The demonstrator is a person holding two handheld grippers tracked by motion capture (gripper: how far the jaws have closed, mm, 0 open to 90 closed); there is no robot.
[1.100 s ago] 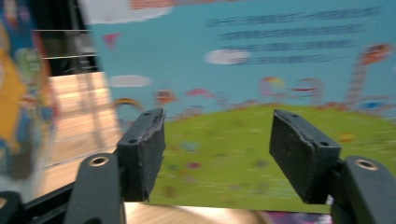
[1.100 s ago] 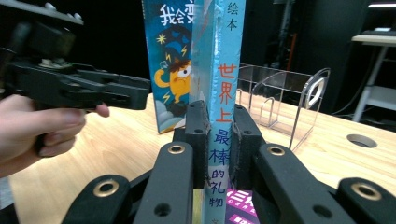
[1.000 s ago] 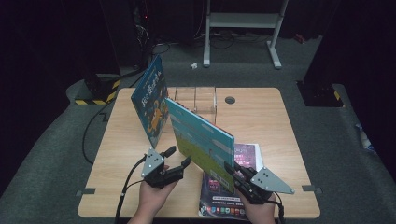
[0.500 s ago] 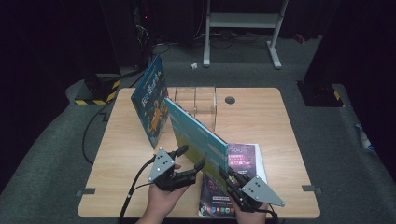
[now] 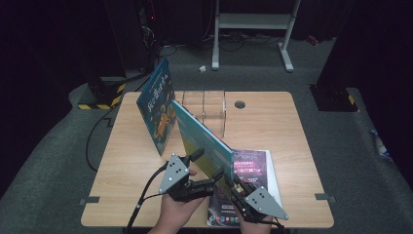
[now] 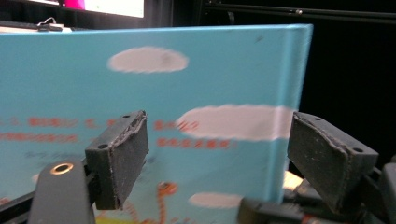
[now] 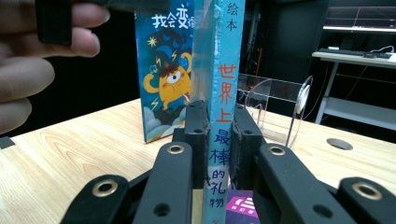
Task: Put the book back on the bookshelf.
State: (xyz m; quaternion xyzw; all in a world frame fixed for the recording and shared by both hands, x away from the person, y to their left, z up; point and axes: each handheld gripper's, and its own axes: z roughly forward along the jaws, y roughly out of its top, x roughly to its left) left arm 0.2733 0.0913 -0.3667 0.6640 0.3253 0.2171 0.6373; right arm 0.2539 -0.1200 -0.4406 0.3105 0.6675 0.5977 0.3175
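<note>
Sky-blue picture book (image 5: 202, 144), lifted on edge over the table's (image 5: 292, 141) near side, is off the magazine (image 5: 251, 168), my left gripper (image 5: 202, 170) has just been opening, pads clear, my right gripper (image 5: 229, 187) clamps its spine, and I judge racking beside the monster book (image 5: 157, 105) remains.

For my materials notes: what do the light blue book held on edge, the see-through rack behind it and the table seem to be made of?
The light blue book looks like a hardcover: stiff printed board, slightly glossy, with a squared spine in the right gripper view. The rack seems to be clear acrylic, since the room shows through its rounded dividers. The table looks like pale wood-grain laminate, matte; solid wood cannot be ruled out.
</note>
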